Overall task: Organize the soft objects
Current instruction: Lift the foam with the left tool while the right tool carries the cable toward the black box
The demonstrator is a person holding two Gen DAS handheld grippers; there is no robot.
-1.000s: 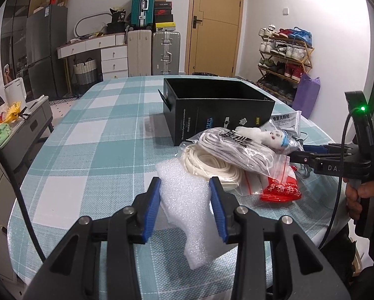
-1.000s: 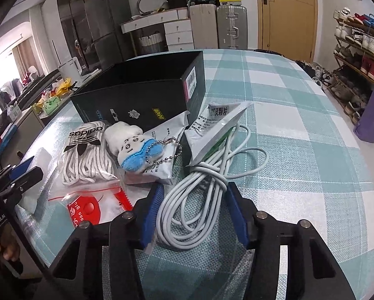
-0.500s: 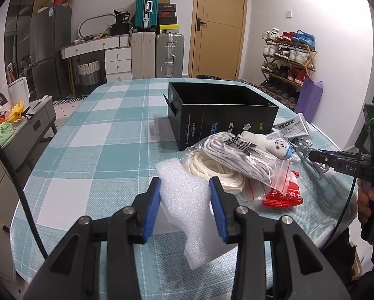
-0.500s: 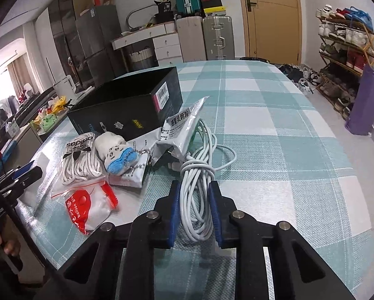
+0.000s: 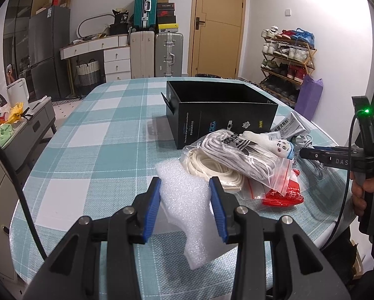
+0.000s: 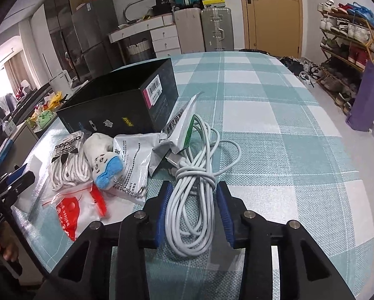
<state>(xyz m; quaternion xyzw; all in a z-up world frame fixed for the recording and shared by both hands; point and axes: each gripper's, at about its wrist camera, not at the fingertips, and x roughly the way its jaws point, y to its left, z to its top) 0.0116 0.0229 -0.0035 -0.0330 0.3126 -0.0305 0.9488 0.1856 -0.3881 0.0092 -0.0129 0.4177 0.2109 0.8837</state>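
Fingers of the left gripper (image 5: 185,184) clamp white foam (image 5: 184,215); the right gripper (image 6: 194,187) fingers, just opening, stand apart around the coiled cable (image 6: 195,174).

claw (image 5: 185,187): black arms | blue pads | silver screws | black cable

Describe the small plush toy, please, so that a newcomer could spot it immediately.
Find the open black box on the checked table. In front of it lies a pile of bags and cords; the plush toy lies on it, between the bagged white laces and a grey printed pouch. Only it has a drawn face, a blue end and a bead chain.
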